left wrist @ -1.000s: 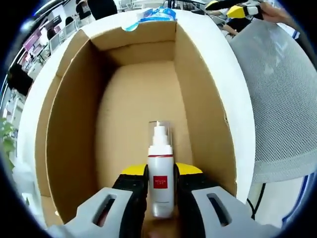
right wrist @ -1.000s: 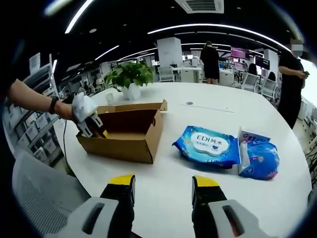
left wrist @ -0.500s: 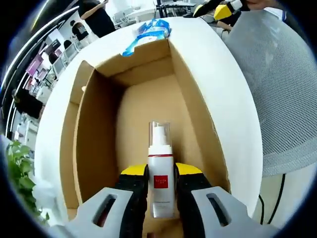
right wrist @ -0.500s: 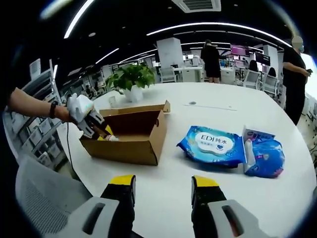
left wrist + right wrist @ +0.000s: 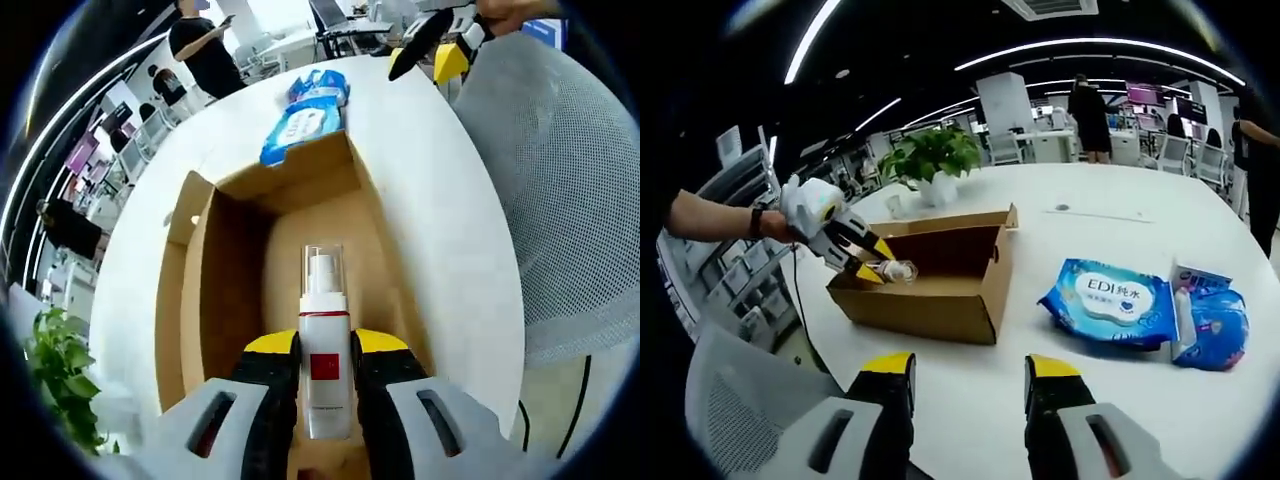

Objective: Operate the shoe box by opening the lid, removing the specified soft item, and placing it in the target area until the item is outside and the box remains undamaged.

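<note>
White table [image 5: 1120, 400]: left claw [image 5: 325, 350] clamped on spray bottle [image 5: 324, 350] above open box [image 5: 225, 300]; right claw [image 5: 965, 375] apart, empty.

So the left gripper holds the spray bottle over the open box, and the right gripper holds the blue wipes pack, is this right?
Not quite. The right gripper holds nothing: in the right gripper view its jaws stand open, and the wipes pack lies on the table. The left gripper does hold the bottle over the open box.

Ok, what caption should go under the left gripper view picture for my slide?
Left gripper lifts a white spray bottle above the open cardboard box.
</note>
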`<state>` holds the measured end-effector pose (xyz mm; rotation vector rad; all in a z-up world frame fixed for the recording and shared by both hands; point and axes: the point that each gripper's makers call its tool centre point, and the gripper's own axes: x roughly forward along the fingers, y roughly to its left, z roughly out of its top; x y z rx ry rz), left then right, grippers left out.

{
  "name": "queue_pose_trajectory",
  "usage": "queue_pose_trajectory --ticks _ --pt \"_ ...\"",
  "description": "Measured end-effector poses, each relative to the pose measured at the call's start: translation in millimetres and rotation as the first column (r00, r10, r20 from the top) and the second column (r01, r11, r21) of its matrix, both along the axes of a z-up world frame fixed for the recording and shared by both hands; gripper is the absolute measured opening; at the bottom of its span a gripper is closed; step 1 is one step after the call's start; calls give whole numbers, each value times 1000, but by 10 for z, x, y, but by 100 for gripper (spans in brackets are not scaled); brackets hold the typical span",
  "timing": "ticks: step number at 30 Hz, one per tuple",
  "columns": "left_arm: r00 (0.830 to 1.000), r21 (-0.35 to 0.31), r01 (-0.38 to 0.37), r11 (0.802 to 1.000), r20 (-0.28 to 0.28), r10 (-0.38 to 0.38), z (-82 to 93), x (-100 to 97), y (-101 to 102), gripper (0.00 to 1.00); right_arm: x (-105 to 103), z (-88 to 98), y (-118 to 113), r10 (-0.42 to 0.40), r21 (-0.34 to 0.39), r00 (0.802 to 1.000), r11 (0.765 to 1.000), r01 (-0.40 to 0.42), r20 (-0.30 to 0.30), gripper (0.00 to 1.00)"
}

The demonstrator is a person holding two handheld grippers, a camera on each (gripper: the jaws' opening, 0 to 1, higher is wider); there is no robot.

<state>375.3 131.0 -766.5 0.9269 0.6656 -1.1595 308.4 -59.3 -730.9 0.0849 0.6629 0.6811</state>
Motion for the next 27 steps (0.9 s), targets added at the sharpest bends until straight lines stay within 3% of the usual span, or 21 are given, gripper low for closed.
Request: queue_pose_trajectory --ticks 6,12,19,27 --pt "999 -29 37 999 30 -36 141 -64 -195 19 -20 8 141 54 19 998 998 -54 -11 40" --pt "991 -42 116 992 76 -112 281 -206 -447 19 -25 65 307 45 143 997 989 -36 -58 39" --pt "973 -57 211 976 113 -203 417 -382 -758 19 -43 106 437 57 230 994 973 -35 -89 40" --pt "949 -53 293 955 135 -283 476 -540 -967 19 -80 157 529 60 338 989 941 -10 -137 40"
